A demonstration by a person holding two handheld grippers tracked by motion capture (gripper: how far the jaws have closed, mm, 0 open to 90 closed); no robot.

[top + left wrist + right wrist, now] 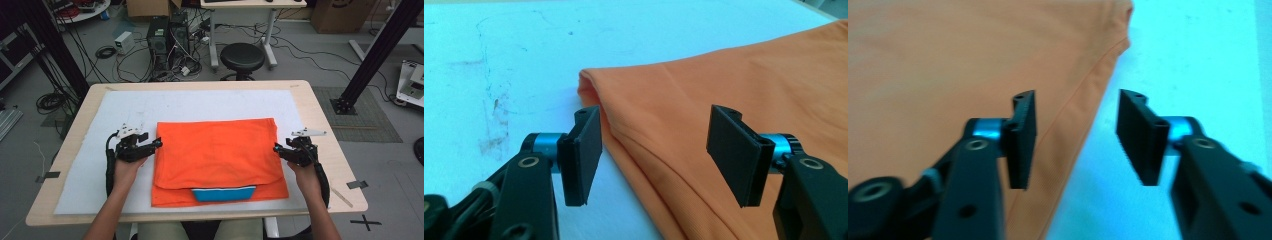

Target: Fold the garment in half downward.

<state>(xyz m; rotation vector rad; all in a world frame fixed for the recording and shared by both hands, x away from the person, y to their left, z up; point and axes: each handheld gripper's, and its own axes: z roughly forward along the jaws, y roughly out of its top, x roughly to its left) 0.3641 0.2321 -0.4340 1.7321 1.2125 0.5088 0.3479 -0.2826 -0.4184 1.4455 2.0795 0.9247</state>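
Observation:
A folded orange garment [217,152] lies flat in the middle of the white mat [125,107], with a blue collar strip [224,192] showing at its near edge. My left gripper [156,144] sits at the garment's left edge, jaws open and astride the folded hem [624,130] without pressing it. At the right edge my right gripper [277,148] stands open too, one jaw over the orange cloth [948,60] and the other over the mat [1198,60]. Neither holds anything.
The mat covers a wooden table [320,120]. Beyond the far edge are a black stool [242,57], computer towers [167,35] and tangled cables on the floor. Black frame posts [372,52] stand at both sides.

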